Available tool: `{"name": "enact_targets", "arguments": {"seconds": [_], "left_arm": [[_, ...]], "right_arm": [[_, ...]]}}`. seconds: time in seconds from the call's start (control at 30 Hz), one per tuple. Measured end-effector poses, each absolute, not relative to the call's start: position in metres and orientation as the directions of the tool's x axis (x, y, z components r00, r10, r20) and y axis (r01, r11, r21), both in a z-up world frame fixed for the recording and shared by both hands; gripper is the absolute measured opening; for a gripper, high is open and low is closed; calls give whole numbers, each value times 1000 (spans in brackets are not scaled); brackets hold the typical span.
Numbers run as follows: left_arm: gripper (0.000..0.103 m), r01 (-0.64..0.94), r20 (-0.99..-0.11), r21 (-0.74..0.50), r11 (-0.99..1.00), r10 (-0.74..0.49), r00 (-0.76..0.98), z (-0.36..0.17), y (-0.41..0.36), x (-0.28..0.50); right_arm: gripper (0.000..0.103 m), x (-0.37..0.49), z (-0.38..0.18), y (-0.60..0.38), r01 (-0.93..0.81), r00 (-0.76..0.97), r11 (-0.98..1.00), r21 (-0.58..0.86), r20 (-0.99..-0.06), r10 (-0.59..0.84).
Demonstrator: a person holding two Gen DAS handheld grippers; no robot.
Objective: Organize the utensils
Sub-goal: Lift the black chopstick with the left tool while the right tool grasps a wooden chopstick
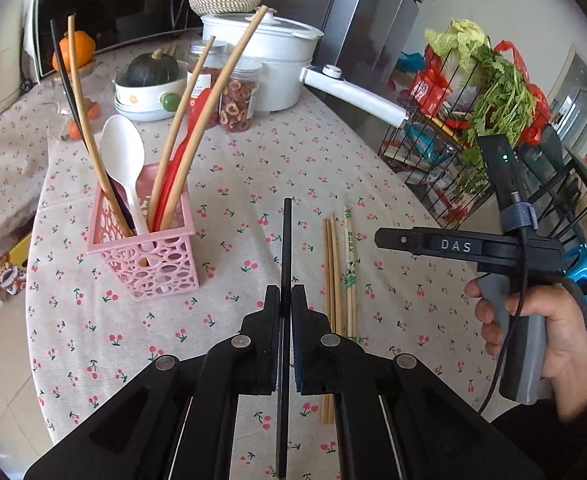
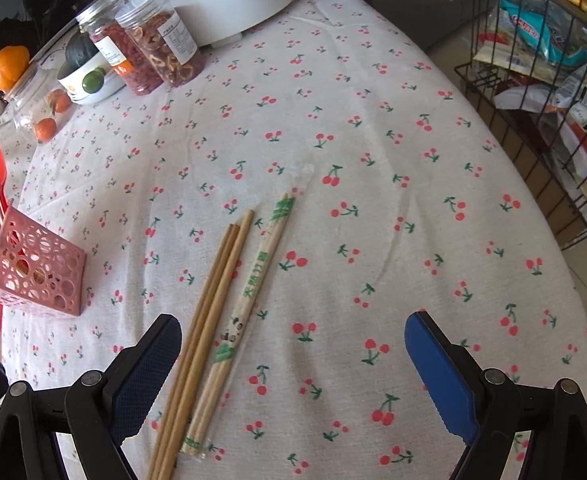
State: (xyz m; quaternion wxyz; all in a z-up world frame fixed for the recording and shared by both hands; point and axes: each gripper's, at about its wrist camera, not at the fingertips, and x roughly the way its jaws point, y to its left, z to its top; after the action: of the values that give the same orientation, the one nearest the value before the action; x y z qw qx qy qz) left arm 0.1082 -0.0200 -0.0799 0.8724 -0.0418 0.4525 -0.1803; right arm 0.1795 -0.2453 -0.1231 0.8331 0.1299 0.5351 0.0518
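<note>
Your left gripper (image 1: 286, 300) is clamped on the black chopstick (image 1: 286, 248), so carry it left, tip it upright and lower it into the pink basket (image 1: 149, 256), while your right gripper (image 2: 293, 364) waits, jaws spread, over the loose chopsticks (image 2: 213, 312).

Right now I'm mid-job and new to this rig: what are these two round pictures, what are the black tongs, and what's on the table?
Each picture comes from a fisheye camera on a hand-held tool, looking along its tongs. There is no robot; a person's hand grips the right tool. The left tongs are shut on a black chopstick. The right tongs are open and empty above the cherry tablecloth. On it lie bare wooden chopsticks and a wrapped pair. The pink basket already holds a white spoon, a red spoon and more chopsticks.
</note>
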Motion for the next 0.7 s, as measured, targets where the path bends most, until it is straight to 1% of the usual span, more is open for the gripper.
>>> {"name": "enact_targets", "arguments": {"seconds": [0.03, 0.07, 0.1, 0.13, 0.17, 0.23, 0.27, 0.4, 0.53, 0.7], "left_arm": [[5, 274, -768, -248, 929, -361, 529, -79, -14, 107], [5, 271, -763, -257, 928, -367, 532, -78, -9, 106], [5, 269, -760, -263, 927, -371, 534, -77, -4, 104], [5, 266, -757, -270, 925, -375, 535, -78, 0, 104], [5, 264, -755, -278, 924, -380, 534, -79, 4, 104], [5, 262, -753, -288, 921, -387, 533, -81, 10, 104], [5, 260, -753, -288, 922, -386, 533, -83, 12, 106], [5, 249, -758, -311, 917, -397, 517, -92, 21, 112], [5, 248, -759, -328, 912, -410, 505, -96, 25, 116], [5, 254, -759, -335, 907, -419, 498, -97, 25, 119]], "right_arm": [[76, 182, -125, -244, 50, 418, 955, 292, -875, 245], [56, 185, -127, -241, 48, 412, 950, 310, -872, 264], [47, 188, -129, -239, 48, 405, 945, 323, -871, 277], [35, 192, -132, -237, 47, 398, 943, 330, -872, 286], [29, 195, -135, -234, 46, 393, 942, 333, -873, 289], [22, 200, -139, -229, 45, 387, 940, 338, -873, 295], [21, 203, -141, -226, 45, 386, 940, 339, -874, 297], [18, 212, -148, -215, 28, 375, 941, 336, -877, 302], [13, 220, -158, -206, 29, 353, 955, 296, -897, 267], [11, 225, -166, -201, 34, 330, 965, 259, -914, 234]]}}
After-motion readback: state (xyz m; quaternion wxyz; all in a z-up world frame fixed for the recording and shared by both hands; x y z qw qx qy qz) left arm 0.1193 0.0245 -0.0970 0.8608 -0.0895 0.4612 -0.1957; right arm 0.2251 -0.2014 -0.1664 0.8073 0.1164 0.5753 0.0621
